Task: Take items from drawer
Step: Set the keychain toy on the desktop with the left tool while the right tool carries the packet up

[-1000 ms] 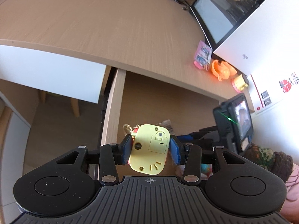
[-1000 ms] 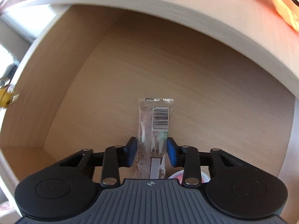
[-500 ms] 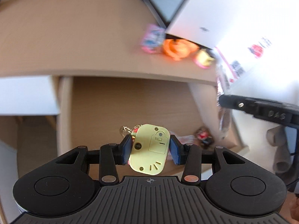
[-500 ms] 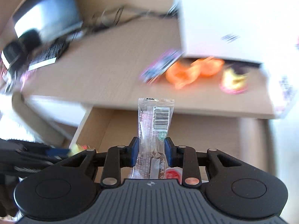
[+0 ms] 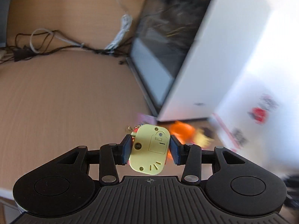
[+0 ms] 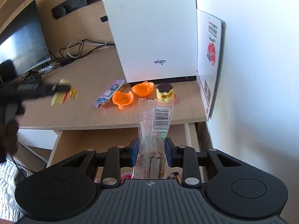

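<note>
Gripping a yellow toy [image 5: 149, 150] between its blue pads, the left gripper [image 5: 150, 149] hangs above the wooden desk [image 5: 65, 102] — the toy is tilted, clear of the surface. The right gripper [image 6: 151, 152] is clamped on a clear snack packet [image 6: 155, 127] standing upright, over the open drawer [image 6: 104, 140]. On the desk beyond lie two orange shells [image 6: 132, 94], a pink packet [image 6: 109, 93] and a small yellow-and-brown toy [image 6: 165, 92], near the white box [image 6: 151, 29].

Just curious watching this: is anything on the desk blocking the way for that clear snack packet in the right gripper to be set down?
Nothing visible blocks it. The snack packet is over the desk edge; orange shells lie farther back.
</note>
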